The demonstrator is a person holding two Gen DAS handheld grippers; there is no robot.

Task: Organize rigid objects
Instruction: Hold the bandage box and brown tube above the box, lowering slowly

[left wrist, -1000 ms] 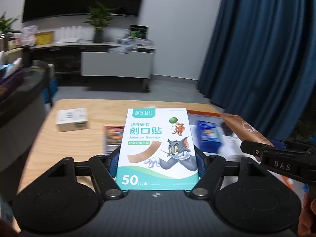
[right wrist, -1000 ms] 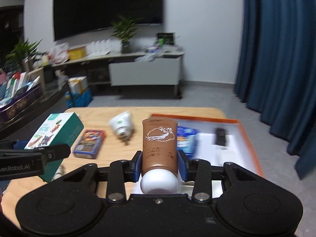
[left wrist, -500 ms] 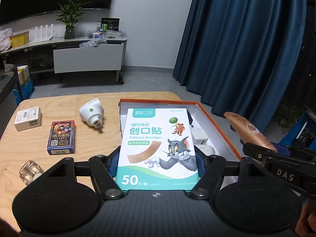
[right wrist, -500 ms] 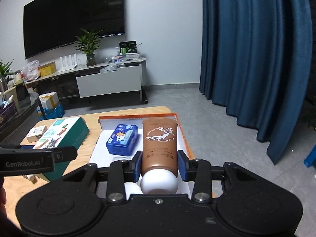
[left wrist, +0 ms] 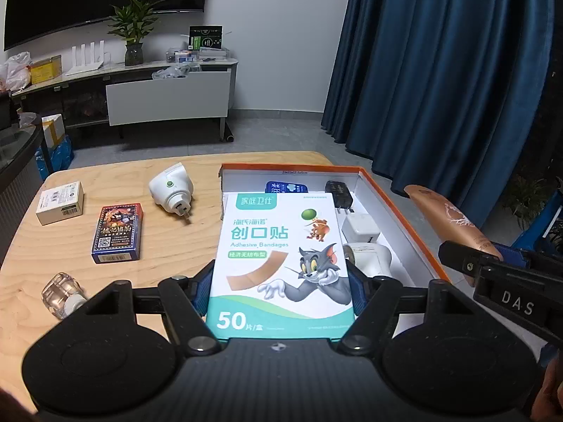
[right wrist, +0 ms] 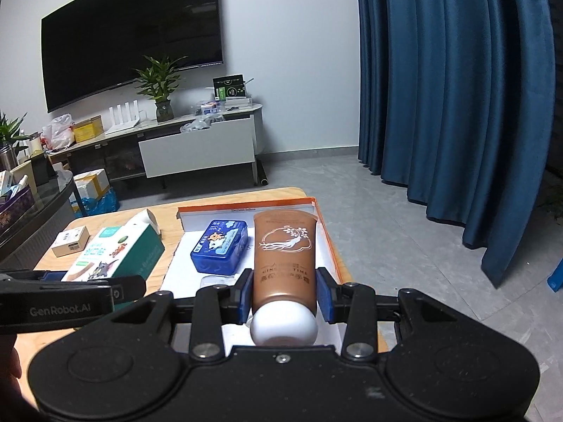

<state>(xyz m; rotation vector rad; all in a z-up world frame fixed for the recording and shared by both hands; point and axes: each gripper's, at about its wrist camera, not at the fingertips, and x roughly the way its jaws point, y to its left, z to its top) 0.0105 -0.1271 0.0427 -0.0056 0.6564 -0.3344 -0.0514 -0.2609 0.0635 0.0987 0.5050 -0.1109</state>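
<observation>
Far left of counter: a small beige carton point(left wrist: 60, 202), a pack of cards point(left wrist: 117, 232) and a clear little bottle point(left wrist: 62, 294) lie on the pale wooden counter point(left wrist: 169, 246), well apart from one another.
Left of centre: a white plug-in device point(left wrist: 171, 190) lies on its side, just beside the tray's left wall.
Left tongs: the left tongs point(left wrist: 279, 283) are clamped on the sides of a box of adhesive bandages point(left wrist: 279, 263), held flat above the near left part of the tray.
Tray: an orange-rimmed white tray point(left wrist: 397, 211) already holds a blue tin point(right wrist: 220, 246), a black adapter point(left wrist: 337, 190), a white charger point(left wrist: 360, 228) and another white item.
Right tongs: the right tongs point(right wrist: 284, 293) are clamped on a brown tube with a white cap point(right wrist: 284, 256), held over the tray's right side.
Step in hand: both items appear to be carried in for placing.
Next move: probably lower each into a free spot, then part the tongs.
Room: a wall television, a low cabinet with a potted plant, grey floor, blue curtains on the right.
</observation>
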